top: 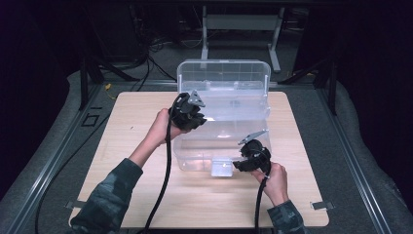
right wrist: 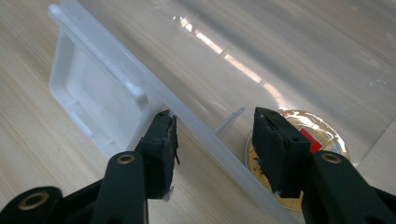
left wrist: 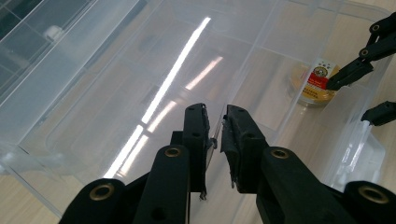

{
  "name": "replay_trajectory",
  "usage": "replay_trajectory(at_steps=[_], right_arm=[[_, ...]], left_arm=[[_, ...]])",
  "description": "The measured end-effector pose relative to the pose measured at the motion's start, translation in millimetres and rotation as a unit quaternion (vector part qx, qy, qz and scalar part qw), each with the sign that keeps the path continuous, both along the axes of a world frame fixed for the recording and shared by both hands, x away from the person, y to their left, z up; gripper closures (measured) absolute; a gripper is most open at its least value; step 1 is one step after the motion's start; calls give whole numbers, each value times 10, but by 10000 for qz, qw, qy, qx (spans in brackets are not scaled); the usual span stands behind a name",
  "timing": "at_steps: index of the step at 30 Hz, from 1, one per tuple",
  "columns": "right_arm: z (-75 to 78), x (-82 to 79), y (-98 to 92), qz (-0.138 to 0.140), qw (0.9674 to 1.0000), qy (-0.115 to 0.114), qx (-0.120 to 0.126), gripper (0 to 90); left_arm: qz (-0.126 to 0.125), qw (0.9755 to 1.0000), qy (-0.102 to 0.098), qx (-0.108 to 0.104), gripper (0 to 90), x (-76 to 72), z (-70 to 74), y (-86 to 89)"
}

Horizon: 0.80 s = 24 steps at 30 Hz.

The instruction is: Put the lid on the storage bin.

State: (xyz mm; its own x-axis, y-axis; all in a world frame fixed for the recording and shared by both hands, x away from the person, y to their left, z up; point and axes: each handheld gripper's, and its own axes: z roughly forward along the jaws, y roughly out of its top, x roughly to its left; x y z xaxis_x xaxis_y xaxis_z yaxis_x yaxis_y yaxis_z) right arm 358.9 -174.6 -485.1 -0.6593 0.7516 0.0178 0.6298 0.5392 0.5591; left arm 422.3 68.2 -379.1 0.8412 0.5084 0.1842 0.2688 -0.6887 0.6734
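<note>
High view: the clear box [top: 224, 117] sits mid-surface, my left gripper [top: 191, 113] at its 9 o'clock.

Left gripper view: jaws pinch the thin, slippery wall.

Right gripper view: my right gripper [right wrist: 212, 140] straddles the near rim, open; the round tin [right wrist: 322, 133] at 3 o'clock looks light and rigid.

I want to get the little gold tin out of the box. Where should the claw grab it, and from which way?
Grab the gold tin by its round sides, coming straight down from above. It lies flat on the floor of the clear box, just inside the near wall, so that wall blocks a sideways reach. The open right claw now has one jaw on each side of the wall.
</note>
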Motion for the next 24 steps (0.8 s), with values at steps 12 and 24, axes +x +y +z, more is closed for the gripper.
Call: replay_trajectory(at_steps=[12, 24], right_arm=[[-3, 4, 3, 15, 10000, -22, -28, 501], [2, 45, 15, 23, 10000, 13, -96, 495]], left_arm=[[95, 9998, -161, -57, 782, -113, -61, -3], [171, 9997, -107, -147, 775, -118, -93, 6]])
